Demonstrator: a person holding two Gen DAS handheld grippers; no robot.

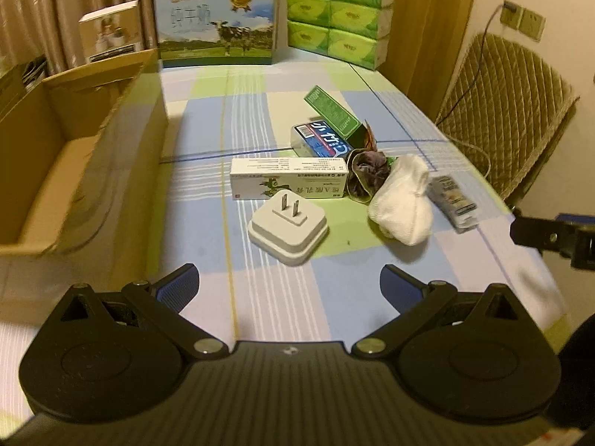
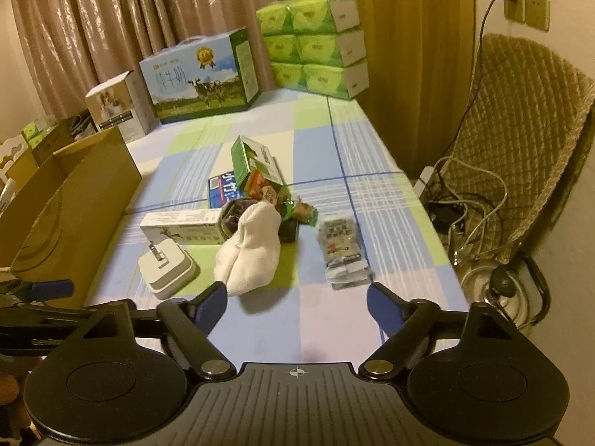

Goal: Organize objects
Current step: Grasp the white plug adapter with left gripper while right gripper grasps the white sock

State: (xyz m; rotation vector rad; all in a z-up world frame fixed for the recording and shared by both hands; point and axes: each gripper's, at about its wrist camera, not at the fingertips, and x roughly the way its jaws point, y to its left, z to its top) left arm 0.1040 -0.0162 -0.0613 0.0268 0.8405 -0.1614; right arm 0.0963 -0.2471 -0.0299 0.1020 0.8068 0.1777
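Note:
A small heap lies mid-table on the checked cloth. It holds a white plug adapter (image 1: 288, 226) (image 2: 167, 265), a long white box (image 1: 290, 182) (image 2: 184, 227), a white sock (image 1: 403, 202) (image 2: 251, 251), a blue box (image 1: 323, 141) (image 2: 223, 193), a green box (image 1: 333, 111) (image 2: 254, 161), a dark crumpled wrapper (image 1: 366, 174) and a grey sachet pack (image 1: 453, 200) (image 2: 344, 254). My left gripper (image 1: 290, 288) is open just short of the adapter. My right gripper (image 2: 297, 306) is open, nothing between its pads, near the sock and the sachet pack.
An open cardboard box (image 1: 74, 156) (image 2: 67, 200) stands at the table's left. At the back stand a milk carton case (image 1: 217, 24) (image 2: 202, 78), stacked green tissue packs (image 1: 336, 13) (image 2: 316, 44) and a small white box (image 2: 119, 106). A quilted chair (image 2: 520, 141) with cables stands to the right.

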